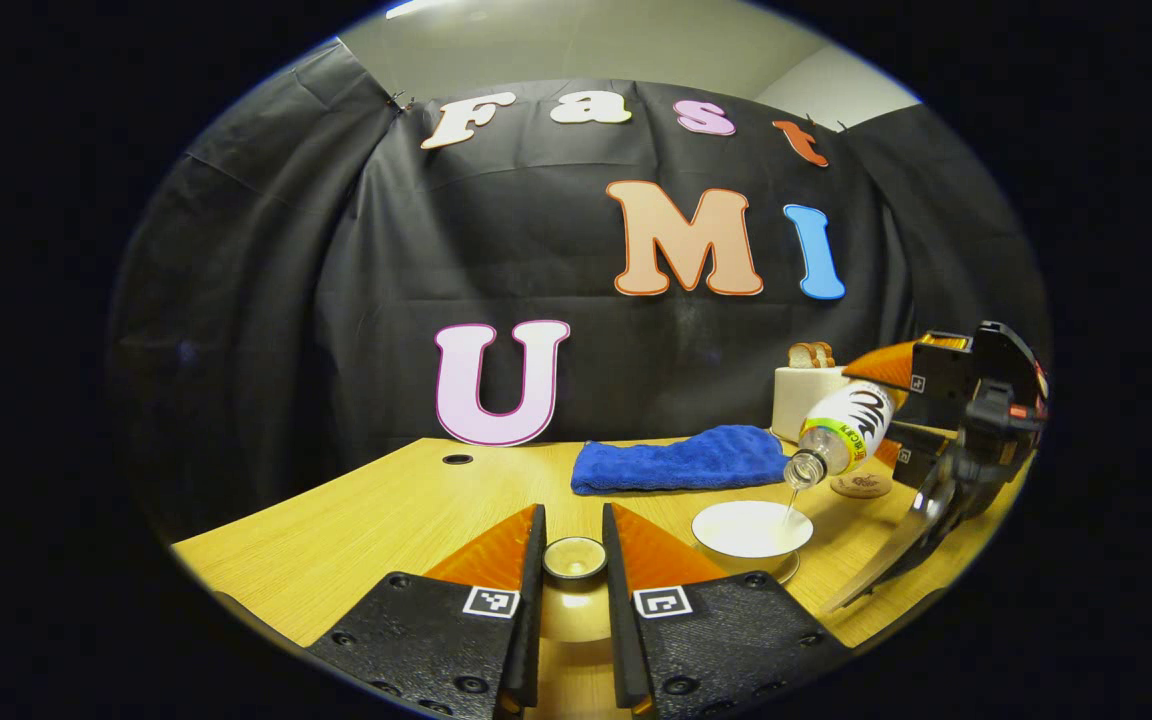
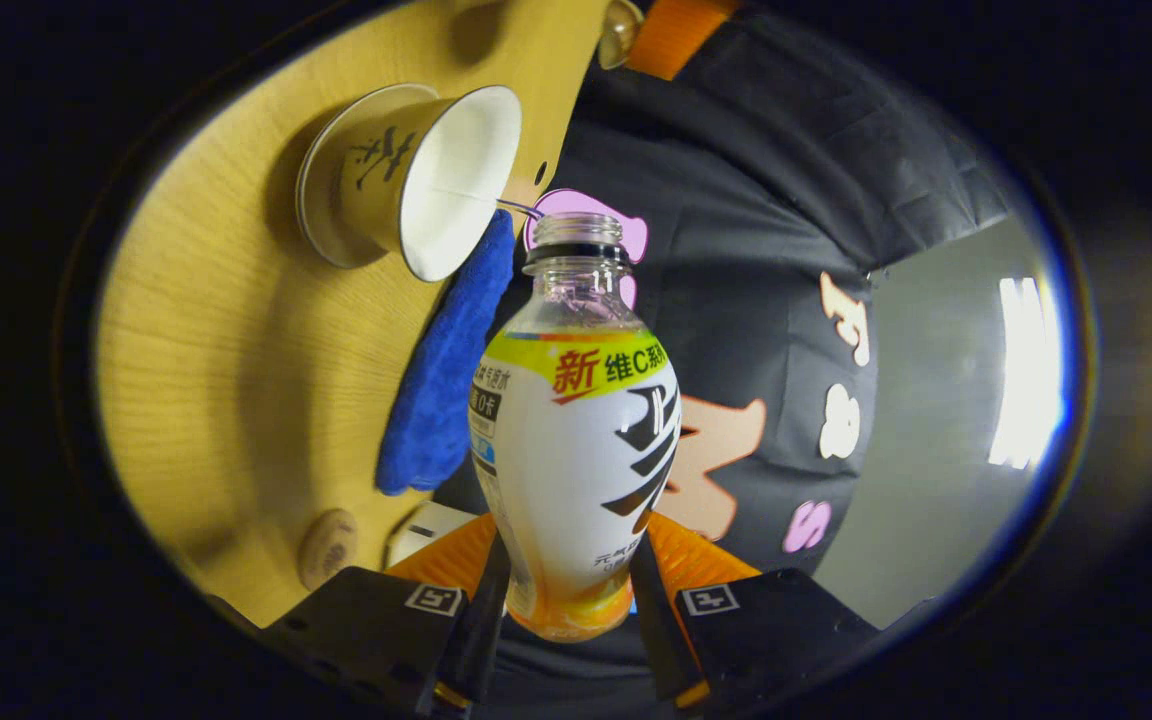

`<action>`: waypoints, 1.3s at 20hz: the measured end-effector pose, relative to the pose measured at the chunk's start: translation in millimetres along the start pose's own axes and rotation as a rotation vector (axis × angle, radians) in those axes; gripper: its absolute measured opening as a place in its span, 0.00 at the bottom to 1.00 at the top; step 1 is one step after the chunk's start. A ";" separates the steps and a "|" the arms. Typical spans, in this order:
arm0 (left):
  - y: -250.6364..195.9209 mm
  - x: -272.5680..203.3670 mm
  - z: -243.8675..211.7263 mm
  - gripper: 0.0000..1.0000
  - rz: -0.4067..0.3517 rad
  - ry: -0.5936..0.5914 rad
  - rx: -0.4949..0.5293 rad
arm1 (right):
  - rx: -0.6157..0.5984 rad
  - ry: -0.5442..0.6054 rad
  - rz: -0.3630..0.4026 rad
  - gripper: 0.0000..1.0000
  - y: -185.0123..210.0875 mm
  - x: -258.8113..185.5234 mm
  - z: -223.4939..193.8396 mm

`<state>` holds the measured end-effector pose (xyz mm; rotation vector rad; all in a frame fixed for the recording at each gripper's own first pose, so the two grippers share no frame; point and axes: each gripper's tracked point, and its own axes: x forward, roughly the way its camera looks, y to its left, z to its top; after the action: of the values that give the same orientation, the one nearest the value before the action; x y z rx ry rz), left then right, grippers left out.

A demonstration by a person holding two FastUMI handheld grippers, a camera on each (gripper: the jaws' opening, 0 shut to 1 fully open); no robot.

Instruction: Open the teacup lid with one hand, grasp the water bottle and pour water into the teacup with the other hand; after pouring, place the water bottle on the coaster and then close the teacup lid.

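The lid (image 1: pixel 574 557) is pinched between the fingers of the left claw (image 1: pixel 574 560) and held clear of the teacup (image 1: pixel 751 528), to that claw's right, so the mouth stays open for pouring. Beyond it, the water bottle (image 1: pixel 848 426) is tilted neck-down over the cup, clamped at its base by the right claw (image 2: pixel 564 590); a thin stream is seen entering. The coaster (image 1: pixel 861 486) waits just behind the cup. The bottle is white-labelled, clear-necked, uncapped.

A dark brush-written character, perhaps the Chinese sign for tea, stands on the tan ceramic teacup (image 2: pixel 376 170), upper left in the right gripper view. Square black-and-white coded tags (image 1: pixel 490 601) mark both grippers' fingers.
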<state>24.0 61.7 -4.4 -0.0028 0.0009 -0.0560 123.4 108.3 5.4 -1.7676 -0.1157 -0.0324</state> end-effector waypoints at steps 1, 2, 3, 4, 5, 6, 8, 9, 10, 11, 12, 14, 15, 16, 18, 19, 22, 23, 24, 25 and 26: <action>0.0 -0.1 -0.4 0.27 0.000 0.000 0.000 | 0.078 0.005 0.041 0.61 5.7 -2.5 -0.8; -0.1 0.2 -0.4 0.27 0.001 -0.001 0.000 | 0.170 0.011 0.093 0.62 12.9 -5.0 -0.2; 0.4 -0.1 -1.4 0.27 0.001 0.000 0.000 | 0.289 0.022 0.153 0.64 21.4 -11.6 -0.6; 0.3 -0.7 -0.9 0.27 0.001 0.000 0.000 | 0.389 0.027 0.196 0.65 25.3 -17.1 0.1; 0.3 0.2 -0.1 0.27 0.001 0.000 0.000 | 0.493 0.033 0.230 0.63 25.7 -20.7 -0.2; 0.4 0.7 -0.4 0.27 0.002 0.000 0.000 | 0.585 0.034 0.254 0.62 22.3 -25.3 -1.4; 0.3 -0.1 -0.4 0.27 0.002 0.000 0.000 | 0.754 0.038 0.289 0.63 11.7 -26.6 -2.8; 0.5 -0.1 -0.4 0.27 0.002 0.000 0.000 | 0.835 0.042 0.301 0.63 6.3 -25.8 -8.1; 0.9 -0.2 -0.9 0.27 0.002 0.000 0.000 | 0.919 0.051 0.311 0.63 1.1 -26.6 -13.5; 0.6 0.0 -0.7 0.27 0.002 0.000 0.001 | 1.000 0.061 0.322 0.63 -3.2 -25.2 -19.2; 0.4 -0.2 -0.1 0.27 0.002 0.000 0.001 | 1.077 0.069 0.328 0.67 -9.0 -22.9 -25.0; 0.6 -0.1 -0.7 0.27 0.002 0.000 0.001 | 1.213 0.084 0.327 0.63 -19.1 -21.4 -38.7; 1.1 -0.1 -1.1 0.27 0.002 -0.001 0.001 | 1.270 0.097 0.328 0.63 -21.8 -19.6 -49.2; 1.2 -0.1 -1.4 0.27 0.003 -0.001 0.001 | 1.324 0.108 0.323 0.67 -25.2 -17.0 -57.4; 0.4 0.3 -0.6 0.27 0.004 -0.001 0.001 | 1.437 0.133 0.322 0.64 -28.4 -7.6 -76.3; 0.8 0.3 -0.6 0.27 0.004 0.000 0.001 | 1.495 0.138 0.338 0.63 -25.1 -6.3 -80.7; 1.4 0.2 -0.8 0.27 0.006 0.000 0.001 | 1.639 0.160 0.344 0.66 -4.9 4.2 -92.4; 1.6 -0.1 -1.1 0.27 0.006 -0.001 0.001 | 1.667 0.171 0.337 0.65 5.6 8.9 -94.0; 1.5 0.0 -1.6 0.27 0.006 0.000 0.001 | 1.689 0.183 0.331 0.65 15.1 13.8 -96.0; 1.3 0.4 -0.7 0.27 0.006 -0.001 0.001 | 1.706 0.189 0.332 0.64 25.1 17.4 -97.9; 1.6 0.0 -1.2 0.27 0.006 -0.001 0.001 | 1.719 0.186 0.342 0.65 33.2 19.1 -97.6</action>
<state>24.1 63.3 -5.6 -0.0018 0.0003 -0.0497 149.7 7.4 -6.0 -0.0441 0.2497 0.1223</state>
